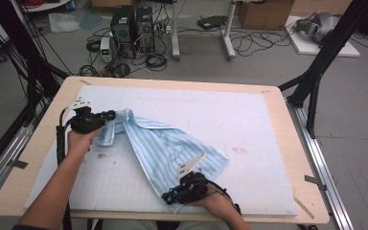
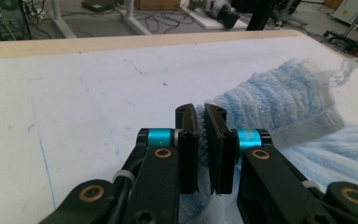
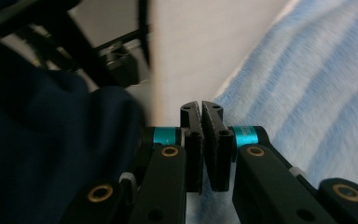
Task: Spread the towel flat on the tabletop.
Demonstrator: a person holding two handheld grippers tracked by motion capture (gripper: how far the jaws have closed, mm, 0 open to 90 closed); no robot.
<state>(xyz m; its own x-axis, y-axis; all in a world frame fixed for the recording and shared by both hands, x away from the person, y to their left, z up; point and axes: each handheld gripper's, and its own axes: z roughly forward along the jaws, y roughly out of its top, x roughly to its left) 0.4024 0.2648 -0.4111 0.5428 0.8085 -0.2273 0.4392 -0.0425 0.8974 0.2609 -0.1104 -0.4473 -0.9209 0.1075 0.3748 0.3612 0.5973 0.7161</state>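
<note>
On a white mat (image 1: 249,124) covering a pale wooden table (image 1: 294,143) lies a light blue striped towel (image 1: 165,148), partly bunched and spread diagonally from the left-centre toward the near edge. A person's forearms enter from the bottom of the high view, each hand holding a black two-jaw gripper.

The left gripper (image 1: 109,115) sits at the towel's upper left end, where the cloth is gathered into a thick roll. In the left gripper view, the left gripper (image 2: 200,114) has its jaws drawn almost together, with a fold of fluffy blue towel (image 2: 279,93) pinched in the narrow gap between them. The rest of the cloth swells up just right of the jaws, with a flat woven hem band running across it.

The right gripper (image 1: 168,196) is at the towel's near corner, close to the table's front edge. In the right gripper view, the right gripper (image 3: 201,108) has its jaws pressed nearly closed on the towel's edge (image 3: 307,93); the blue striped pile spreads away to the right of the jaws, while bare white mat (image 3: 191,46) lies ahead. A dark blue sleeve (image 3: 42,154) fills the left side.
</note>
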